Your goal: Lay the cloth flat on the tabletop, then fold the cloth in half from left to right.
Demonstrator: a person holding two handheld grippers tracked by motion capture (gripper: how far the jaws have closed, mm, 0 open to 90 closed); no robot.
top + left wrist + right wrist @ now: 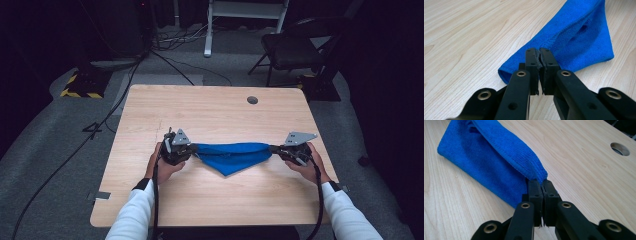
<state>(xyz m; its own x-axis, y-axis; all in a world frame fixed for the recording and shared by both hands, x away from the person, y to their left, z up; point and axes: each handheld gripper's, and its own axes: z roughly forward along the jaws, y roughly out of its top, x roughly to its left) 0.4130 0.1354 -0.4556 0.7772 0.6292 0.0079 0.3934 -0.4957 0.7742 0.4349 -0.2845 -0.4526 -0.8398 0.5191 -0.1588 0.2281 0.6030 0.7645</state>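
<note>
We have the blue cloth (pixel 231 156) stretched between both tools just above the wooden table (pixel 210 112), its lower corner sagging onto the near middle of the top. Our left gripper (pixel 540 56) is clamped tight on one corner, our right gripper (pixel 541 183) on the other, each biting only a thin hem. If we pull apart harder, a corner may slip free; uneven tension would skew any fold.

A light wooden table (pixel 210 107) carries a blue microfibre cloth (pixel 231 156), lying near its front middle. A round cable hole (pixel 252 100) sits well behind the cloth.
</note>
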